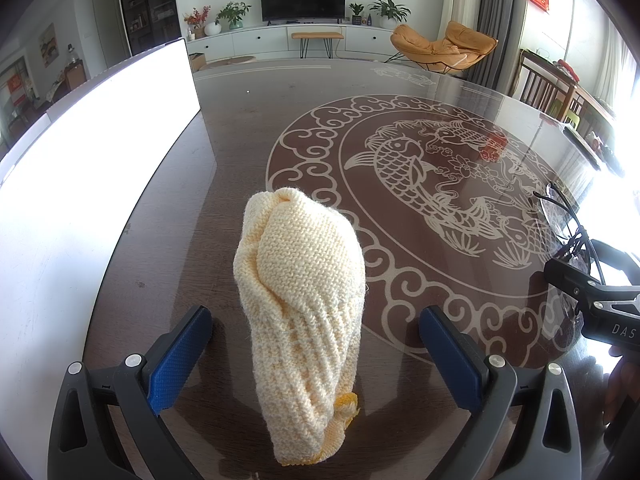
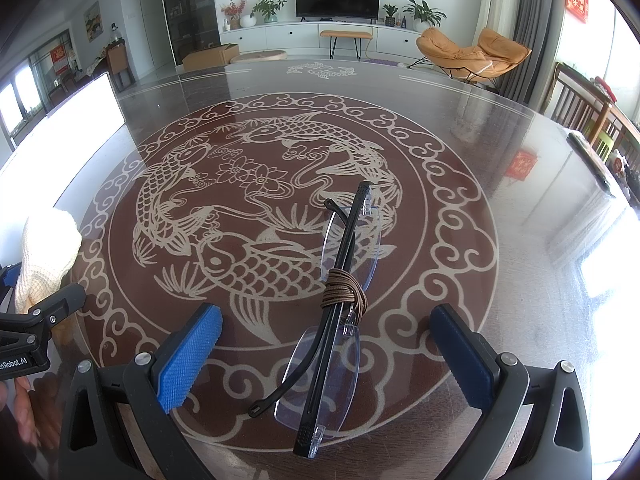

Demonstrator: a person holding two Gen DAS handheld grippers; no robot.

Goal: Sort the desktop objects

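Note:
A rolled cream knitted cloth (image 1: pixel 304 304) lies on the dark glass table (image 1: pixel 240 152), lengthwise between the two blue fingers of my left gripper (image 1: pixel 316 344), which is open and apart from it on both sides. It also shows at the left edge of the right wrist view (image 2: pixel 44 252). A pair of rimless glasses with black arms and a brown cord wound round the bridge (image 2: pixel 340 300) lies folded on the table (image 2: pixel 540 208) between the fingers of my right gripper (image 2: pixel 328 344), which is open. The glasses show at the right edge of the left wrist view (image 1: pixel 564 220).
A bright white board or tray (image 1: pixel 80 184) lies along the table's left side, also in the right wrist view (image 2: pixel 76 120). The table carries a round fish pattern (image 2: pixel 256 216). Wooden chairs (image 2: pixel 580 112) stand at the right. The right gripper's body (image 1: pixel 600 300) sits close to the left gripper.

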